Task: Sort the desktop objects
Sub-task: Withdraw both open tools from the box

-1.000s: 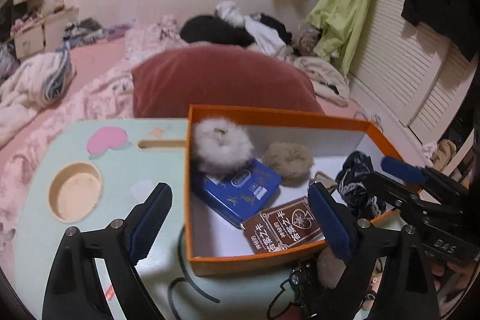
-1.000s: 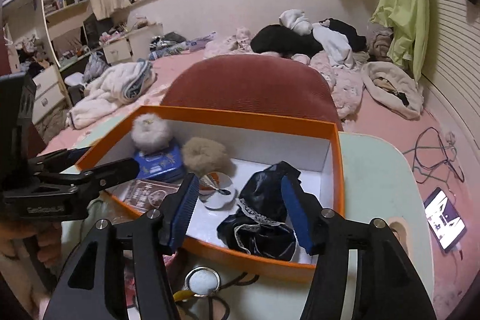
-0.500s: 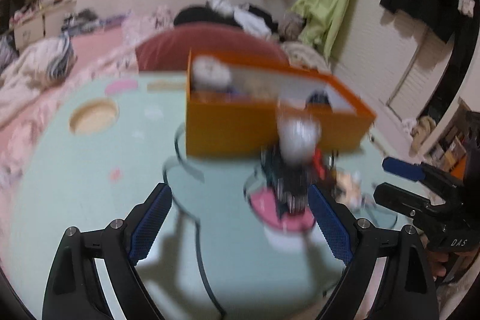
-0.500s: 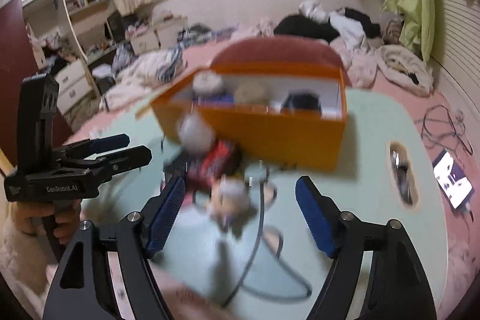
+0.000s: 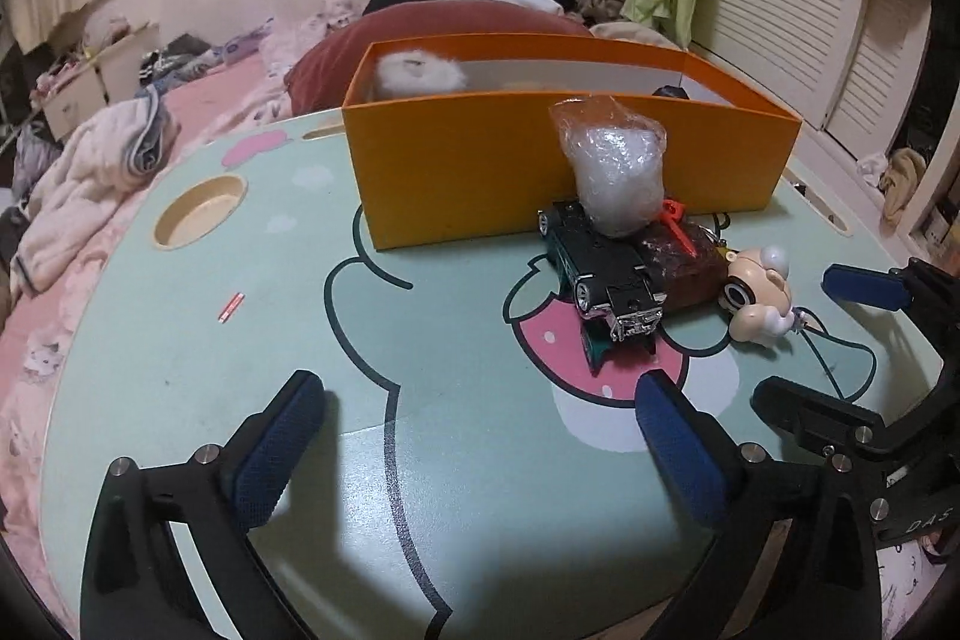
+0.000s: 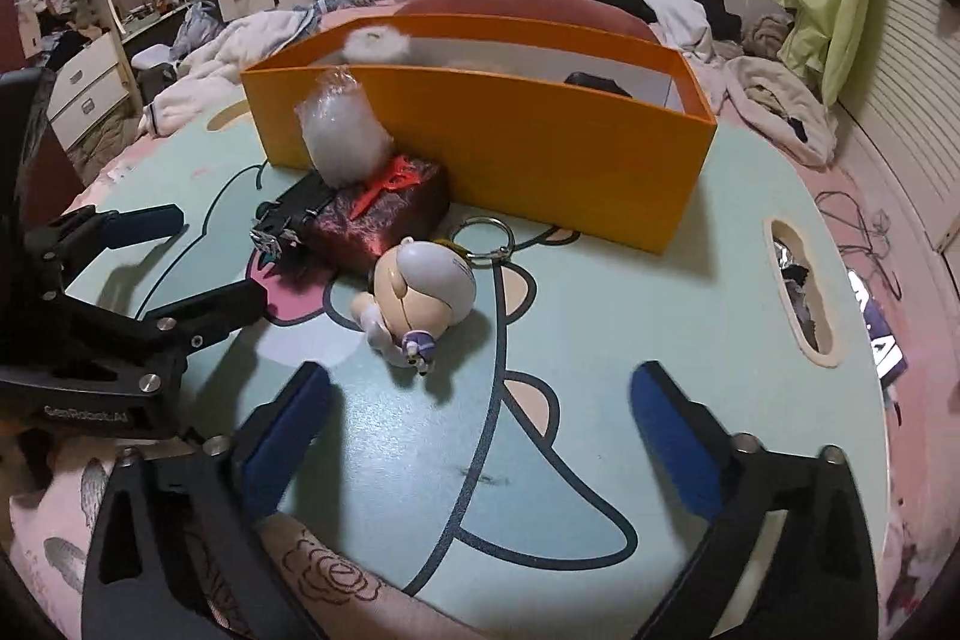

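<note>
An orange box (image 5: 540,166) (image 6: 510,147) stands on the mint-green table (image 5: 240,370), with a white fluffy ball (image 5: 414,69) inside. In front of it lies a heap: a clear bag of white stuff (image 5: 615,172) (image 6: 342,135), a black toy car (image 5: 600,274), a dark red packet (image 6: 384,214) with a red clip, and a doll keychain (image 5: 756,298) (image 6: 420,292). My left gripper (image 5: 477,400) hovers short of the car, its jaws opening, empty. My right gripper (image 6: 480,388) is just behind the doll, jaws opening, empty.
The table has a round cup recess (image 5: 201,211) at the left and a slot (image 6: 798,292) at the right. A phone (image 6: 882,340) and cables lie off the right edge. Behind the box are a red cushion (image 5: 456,33) and a bed strewn with clothes.
Both grippers pulled back from over the box and dropped low in front of it. The right jaws spread much wider, the left slightly. The heap of objects came into view.
</note>
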Tool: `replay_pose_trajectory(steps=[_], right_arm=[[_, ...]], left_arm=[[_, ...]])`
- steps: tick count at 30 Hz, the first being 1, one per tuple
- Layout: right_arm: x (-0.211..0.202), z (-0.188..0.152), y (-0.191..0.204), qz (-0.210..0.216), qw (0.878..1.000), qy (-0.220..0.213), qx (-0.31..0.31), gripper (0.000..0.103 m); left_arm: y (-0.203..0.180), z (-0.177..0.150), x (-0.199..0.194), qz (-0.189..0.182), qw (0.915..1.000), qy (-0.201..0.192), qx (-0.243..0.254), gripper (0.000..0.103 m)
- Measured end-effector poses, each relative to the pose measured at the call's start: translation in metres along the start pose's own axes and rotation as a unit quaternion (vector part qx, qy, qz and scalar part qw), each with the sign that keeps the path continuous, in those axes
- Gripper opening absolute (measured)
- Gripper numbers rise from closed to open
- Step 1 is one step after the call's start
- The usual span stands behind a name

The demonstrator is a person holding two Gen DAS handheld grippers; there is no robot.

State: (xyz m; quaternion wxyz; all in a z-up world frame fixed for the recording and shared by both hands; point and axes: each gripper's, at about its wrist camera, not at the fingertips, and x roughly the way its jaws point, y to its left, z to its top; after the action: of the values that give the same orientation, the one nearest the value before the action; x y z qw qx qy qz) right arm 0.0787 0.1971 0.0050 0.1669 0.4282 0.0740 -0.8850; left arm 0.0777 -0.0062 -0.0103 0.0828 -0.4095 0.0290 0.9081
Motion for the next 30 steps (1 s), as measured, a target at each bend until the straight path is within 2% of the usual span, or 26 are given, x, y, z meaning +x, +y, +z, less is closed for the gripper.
replay_pose_trajectory(steps=[12,18,20,22,24,27,30], right_arm=[[-0.003,-0.002,0.0,-0.006,1.0,-0.001,0.006,0.102],[-0.006,-0.003,-0.004,-0.002,1.0,-0.015,0.021,0.102],[-0.011,-0.005,-0.01,0.013,0.999,-0.03,0.039,0.093],[-0.017,-0.007,-0.019,0.035,0.996,-0.049,0.061,0.075],[-0.023,-0.008,-0.025,0.054,0.993,-0.066,0.079,0.066],[-0.029,-0.005,-0.026,0.079,0.99,-0.087,0.083,0.064],[-0.025,0.003,-0.015,0.083,0.991,-0.082,0.059,0.064]], left_arm=[[0.0,0.0,-0.001,-0.001,1.0,0.0,0.0,0.103],[0.0,0.0,-0.001,-0.001,1.0,0.0,-0.001,0.103],[-0.001,0.0,-0.001,-0.001,1.0,0.0,-0.001,0.103],[-0.001,0.0,-0.001,0.0,1.0,0.0,-0.001,0.103],[-0.001,0.0,-0.002,-0.001,1.0,0.0,-0.001,0.103],[-0.001,0.0,-0.002,0.0,1.0,0.0,-0.001,0.103],[0.0,-0.001,-0.001,-0.001,1.0,0.0,-0.001,0.103]])
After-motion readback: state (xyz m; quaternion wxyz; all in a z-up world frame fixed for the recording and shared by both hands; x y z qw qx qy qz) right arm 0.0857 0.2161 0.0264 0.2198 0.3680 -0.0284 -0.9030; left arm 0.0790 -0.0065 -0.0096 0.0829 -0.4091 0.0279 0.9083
